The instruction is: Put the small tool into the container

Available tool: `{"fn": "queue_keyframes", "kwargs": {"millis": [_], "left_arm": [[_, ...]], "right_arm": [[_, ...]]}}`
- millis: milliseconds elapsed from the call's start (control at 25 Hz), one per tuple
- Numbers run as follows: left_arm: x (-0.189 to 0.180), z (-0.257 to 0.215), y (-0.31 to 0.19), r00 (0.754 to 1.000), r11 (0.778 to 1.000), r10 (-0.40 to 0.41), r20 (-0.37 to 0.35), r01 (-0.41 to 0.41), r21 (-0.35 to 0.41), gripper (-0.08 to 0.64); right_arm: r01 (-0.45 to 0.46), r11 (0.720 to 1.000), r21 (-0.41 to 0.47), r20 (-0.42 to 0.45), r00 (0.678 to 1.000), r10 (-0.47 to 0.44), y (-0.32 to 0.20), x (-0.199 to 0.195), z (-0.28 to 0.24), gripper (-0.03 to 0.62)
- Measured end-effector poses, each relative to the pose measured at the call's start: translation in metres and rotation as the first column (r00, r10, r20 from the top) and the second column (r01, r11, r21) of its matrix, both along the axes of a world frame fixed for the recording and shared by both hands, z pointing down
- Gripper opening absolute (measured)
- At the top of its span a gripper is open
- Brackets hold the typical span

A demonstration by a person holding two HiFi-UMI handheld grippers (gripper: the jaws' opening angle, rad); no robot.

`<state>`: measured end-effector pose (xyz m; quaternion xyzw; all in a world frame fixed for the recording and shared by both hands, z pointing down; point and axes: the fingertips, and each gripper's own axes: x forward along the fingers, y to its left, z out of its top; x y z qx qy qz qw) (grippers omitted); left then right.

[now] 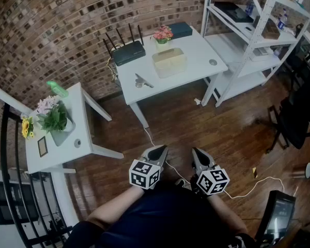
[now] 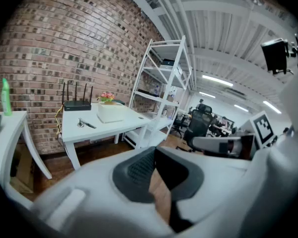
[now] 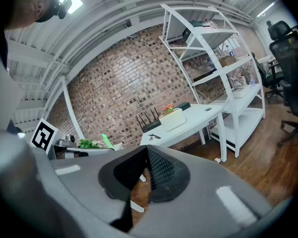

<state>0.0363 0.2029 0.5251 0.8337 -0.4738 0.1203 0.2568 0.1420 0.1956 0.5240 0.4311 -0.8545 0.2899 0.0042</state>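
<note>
The small tool (image 1: 143, 81), a thin metal piece, lies on the white table (image 1: 196, 48) near its front left. Just right of it stands the cream rectangular container (image 1: 169, 61). I hold both grippers low by my body over the wooden floor, far from the table. The left gripper (image 1: 157, 150) is shut and empty, and so is the right gripper (image 1: 199, 153). The left gripper view shows the tool (image 2: 84, 123) and container (image 2: 111, 112) far beyond the closed left gripper (image 2: 155, 152). The right gripper view shows the tool (image 3: 153, 136) and container (image 3: 173, 118) beyond the closed right gripper (image 3: 146, 150).
A black router (image 1: 128, 51), a flower pot (image 1: 163, 35) and a dark box (image 1: 180, 29) sit at the table's back. A small white side table (image 1: 67, 138) with plants stands left. White shelving (image 1: 253, 40) and an office chair (image 1: 294, 118) stand right. Cables (image 1: 248, 187) cross the floor.
</note>
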Motion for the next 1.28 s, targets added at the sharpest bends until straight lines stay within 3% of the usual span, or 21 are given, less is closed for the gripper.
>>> {"fn": "queue_keyframes", "kwargs": {"millis": [360, 560, 840, 960, 1120, 1280], "left_arm": [[-0.008, 0.014, -0.034, 0.998, 0.997, -0.066, -0.015, 0.065, -0.037, 0.003], [-0.023, 0.027, -0.083, 0.997, 0.998, -0.041, -0.058, 0.038, -0.057, 0.003], [-0.087, 0.038, -0.194, 0.995, 0.996, -0.040, -0.091, 0.033, -0.082, 0.003], [-0.128, 0.060, -0.239, 0.990, 0.987, -0.083, -0.116, 0.066, -0.143, 0.004], [-0.188, 0.100, -0.299, 0.952, 0.947, -0.215, -0.216, 0.150, -0.284, 0.101], [-0.223, 0.137, -0.340, 0.854, 0.875, -0.372, -0.363, 0.192, -0.445, 0.133]], "right_arm": [[-0.003, 1.000, -0.018, -0.001, 1.000, 0.003, -0.037, 0.007, 0.009, 0.009], [-0.048, 0.998, -0.048, -0.040, 0.998, 0.046, -0.080, -0.002, 0.022, 0.009], [-0.101, 0.993, -0.061, -0.115, 0.989, 0.093, -0.164, -0.047, 0.014, 0.009], [-0.108, 0.991, -0.073, -0.149, 0.984, 0.096, -0.189, -0.067, 0.011, 0.008], [-0.119, 0.989, -0.092, -0.179, 0.979, 0.102, -0.216, -0.089, 0.013, 0.008], [-0.100, 0.991, -0.092, -0.201, 0.976, 0.079, -0.231, -0.110, 0.012, 0.008]]}}
